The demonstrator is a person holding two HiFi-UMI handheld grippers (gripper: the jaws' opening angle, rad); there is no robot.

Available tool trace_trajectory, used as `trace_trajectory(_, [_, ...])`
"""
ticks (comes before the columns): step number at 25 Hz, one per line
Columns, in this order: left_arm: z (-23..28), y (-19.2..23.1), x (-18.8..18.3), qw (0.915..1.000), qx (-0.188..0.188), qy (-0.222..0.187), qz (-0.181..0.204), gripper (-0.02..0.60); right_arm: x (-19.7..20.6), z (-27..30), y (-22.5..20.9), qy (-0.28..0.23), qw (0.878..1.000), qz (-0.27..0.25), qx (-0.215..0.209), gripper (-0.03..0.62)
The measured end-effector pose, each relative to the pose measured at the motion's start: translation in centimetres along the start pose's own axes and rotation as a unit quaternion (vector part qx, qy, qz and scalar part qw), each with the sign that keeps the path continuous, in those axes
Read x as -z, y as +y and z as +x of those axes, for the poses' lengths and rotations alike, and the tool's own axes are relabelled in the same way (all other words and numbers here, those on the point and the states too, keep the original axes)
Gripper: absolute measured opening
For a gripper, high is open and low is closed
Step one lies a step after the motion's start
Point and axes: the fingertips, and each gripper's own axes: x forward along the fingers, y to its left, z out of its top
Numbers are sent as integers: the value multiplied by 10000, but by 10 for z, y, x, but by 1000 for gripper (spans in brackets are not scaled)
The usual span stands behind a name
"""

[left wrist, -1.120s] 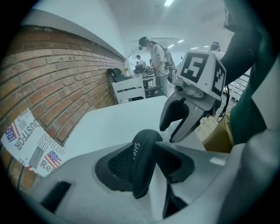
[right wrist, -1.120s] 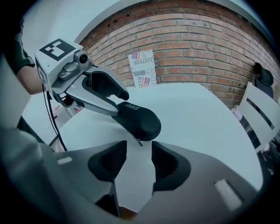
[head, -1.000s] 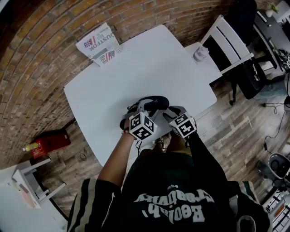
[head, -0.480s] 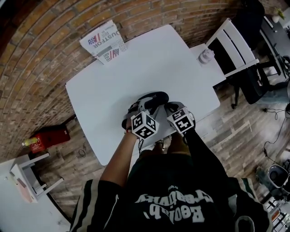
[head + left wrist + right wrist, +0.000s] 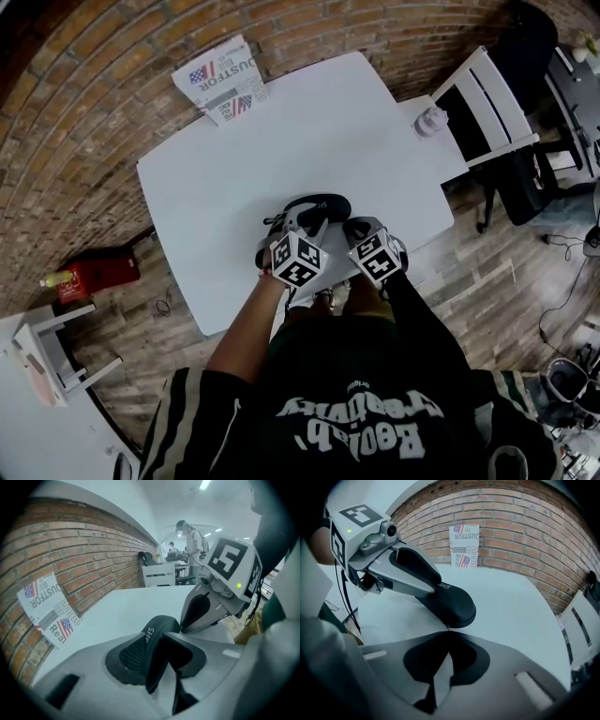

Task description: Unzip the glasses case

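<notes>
A black glasses case (image 5: 325, 203) lies near the front edge of the white table (image 5: 216, 187). My left gripper (image 5: 157, 637) has just been closing its jaws, and the case (image 5: 161, 623) now sits squeezed between its pads near one end. My right gripper (image 5: 448, 632) is shut, its tips meeting at a small metal zipper pull (image 5: 448, 628) on the rounded end of the case (image 5: 452, 604). In the head view the left gripper (image 5: 302, 223) and the right gripper (image 5: 354, 227) stand side by side over the case, and their bodies hide its near part.
A printed paper pack (image 5: 220, 80) leans against the brick wall at the table's far edge. A white chair (image 5: 478, 103) and a small white jar (image 5: 429, 120) stand to the right. A red object (image 5: 89, 279) lies on the floor at the left.
Both hands stay at the case and their marker cubes have rolled slightly. The case keeps its place on the table.
</notes>
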Motion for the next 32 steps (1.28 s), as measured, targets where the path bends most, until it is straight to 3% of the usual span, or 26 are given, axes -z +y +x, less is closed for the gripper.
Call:
trace_trajectory(5, [1,2,0,9996,-48,-123,-262,112,1,0,-1,-72,9999,92,-70,12])
trace_trajectory(11, [0,1,0,9996,-19,-88,-253,110,1,-1,0,-104,9997,215,-10,12])
trace_trajectory(32, [-3,-1,1,9997,-91,-142,-200,97,5,-4,-4,239,9989,-125,375,12])
